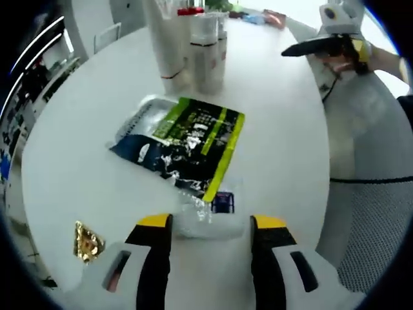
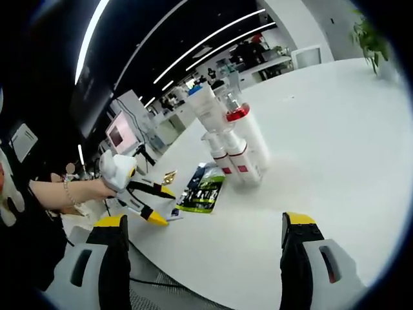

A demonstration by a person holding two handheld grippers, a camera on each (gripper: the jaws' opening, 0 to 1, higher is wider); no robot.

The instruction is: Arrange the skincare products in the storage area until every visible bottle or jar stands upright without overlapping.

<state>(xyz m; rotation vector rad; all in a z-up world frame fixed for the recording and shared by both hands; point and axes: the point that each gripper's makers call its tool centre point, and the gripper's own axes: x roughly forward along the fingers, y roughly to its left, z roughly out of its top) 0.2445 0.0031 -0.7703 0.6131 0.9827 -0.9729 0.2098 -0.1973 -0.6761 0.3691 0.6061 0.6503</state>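
Upright, white skincare bottles (image 1: 193, 45) cluster on the round white table (image 1: 284, 129) beyond a green-black sachet (image 1: 184, 139), perhaps overlapping a clear packet (image 1: 206, 216), before both spread-jawed, empty grippers (image 1: 210, 242) (image 2: 203, 242).

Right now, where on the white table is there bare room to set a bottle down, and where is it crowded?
Bare: the wide stretch of table on the bottles' far side from the dark green sachet, and the strip between sachet and gold packet. Crowded: the bottle cluster, and the clear wrapper at the left gripper.
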